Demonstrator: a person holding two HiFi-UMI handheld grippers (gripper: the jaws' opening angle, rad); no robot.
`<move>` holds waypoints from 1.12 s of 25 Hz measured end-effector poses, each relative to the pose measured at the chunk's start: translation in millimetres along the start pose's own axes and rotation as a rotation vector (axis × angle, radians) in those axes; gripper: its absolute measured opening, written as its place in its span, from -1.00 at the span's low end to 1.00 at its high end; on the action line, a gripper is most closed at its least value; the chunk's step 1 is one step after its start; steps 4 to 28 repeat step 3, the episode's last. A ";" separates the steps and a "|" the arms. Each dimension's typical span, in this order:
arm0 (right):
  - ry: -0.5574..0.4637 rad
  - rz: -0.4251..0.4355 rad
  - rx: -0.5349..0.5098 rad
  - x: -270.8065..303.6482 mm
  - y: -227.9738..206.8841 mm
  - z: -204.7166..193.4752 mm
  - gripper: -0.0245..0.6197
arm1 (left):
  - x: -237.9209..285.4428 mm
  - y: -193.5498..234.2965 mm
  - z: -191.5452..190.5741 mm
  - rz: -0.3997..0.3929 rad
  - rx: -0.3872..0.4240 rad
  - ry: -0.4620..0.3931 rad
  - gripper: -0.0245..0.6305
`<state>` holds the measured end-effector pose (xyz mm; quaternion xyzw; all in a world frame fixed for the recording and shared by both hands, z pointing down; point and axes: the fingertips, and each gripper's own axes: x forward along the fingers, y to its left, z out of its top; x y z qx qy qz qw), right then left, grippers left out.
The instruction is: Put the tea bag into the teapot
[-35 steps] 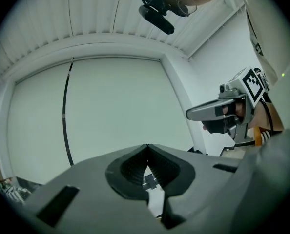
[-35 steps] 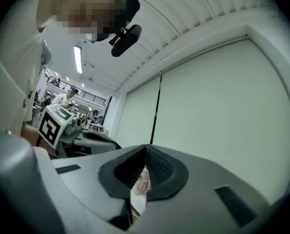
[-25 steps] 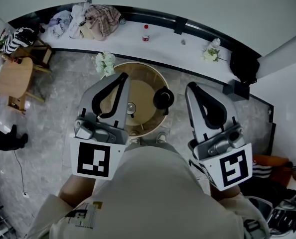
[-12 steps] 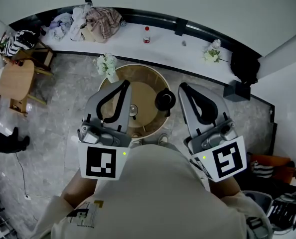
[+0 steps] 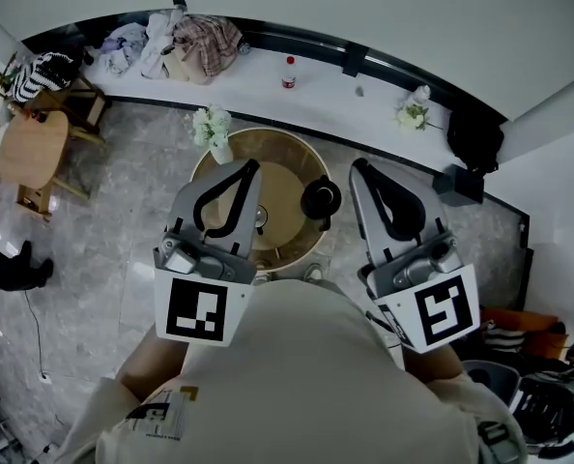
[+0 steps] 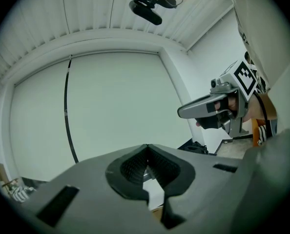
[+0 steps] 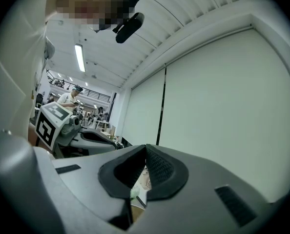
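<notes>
two tools held level and side by side, both clenched: left tool with its pads met at the tip and nothing pinched between them, right tool likewise shut tight and empty. black teapot upright on the round wooden bench, hard by its right-hand rim, seen from the head view between the two tool tips and nearer the right one. left of the teapot, a small shiny thing half hidden by the left tool, too small to name; farther left of the teapot and beyond it, a little vase of white flowers. no tea bag to be made out anywhere: none in either tool, none on the bare wood around the teapot, and no seeing into the teapot from up here. fits a bag out of sight somewhere near the teapot and waiting; fits just as well a bag already inside the teapot, with the tools empty for that reason. so, as a judgement only: best to settle the bag's whereabouts first, with a look at the teapot's mouth and at the wood left of the teapot under the left tool. worth minding too the teapot's place so close to the rim: any approach better from above than from the side, to avoid a nudge off the bench. for any handling of a bag, a light pinch high on the paper or tag, and release only well within the teapot's opening.
</notes>
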<state>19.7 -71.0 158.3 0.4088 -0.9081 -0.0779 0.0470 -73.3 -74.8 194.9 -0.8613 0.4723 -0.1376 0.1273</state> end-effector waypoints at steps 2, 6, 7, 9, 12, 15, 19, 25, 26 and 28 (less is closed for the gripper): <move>-0.007 0.001 0.001 -1.1 2.1 2.1 -0.90 | 0.2 -2.0 -2.0 -0.015 -0.005 0.003 -0.90; -0.010 0.001 0.001 -1.4 3.1 3.1 -0.90 | 0.2 -2.9 -3.0 -0.021 -0.007 0.005 -0.90; -0.010 0.001 0.001 -1.4 3.1 3.1 -0.90 | 0.2 -2.9 -3.0 -0.021 -0.007 0.005 -0.90; -0.010 0.001 0.001 -1.4 3.1 3.1 -0.90 | 0.2 -2.9 -3.0 -0.021 -0.007 0.005 -0.90; -0.010 0.001 0.001 -1.4 3.1 3.1 -0.90 | 0.2 -2.9 -3.0 -0.021 -0.007 0.005 -0.90; -0.010 0.001 0.001 -1.4 3.1 3.1 -0.90 | 0.2 -2.9 -3.0 -0.021 -0.007 0.005 -0.90; -0.010 0.001 0.001 -1.4 3.1 3.1 -0.90 | 0.2 -2.9 -3.0 -0.021 -0.007 0.005 -0.90; -0.010 0.001 0.001 -1.4 3.1 3.1 -0.90 | 0.2 -2.9 -3.0 -0.021 -0.007 0.005 -0.90; -0.010 0.001 0.001 -1.4 3.1 3.1 -0.90 | 0.2 -2.9 -3.0 -0.021 -0.007 0.005 -0.90; -0.010 0.001 0.001 -1.4 3.1 3.1 -0.90 | 0.2 -2.9 -3.0 -0.021 -0.007 0.005 -0.90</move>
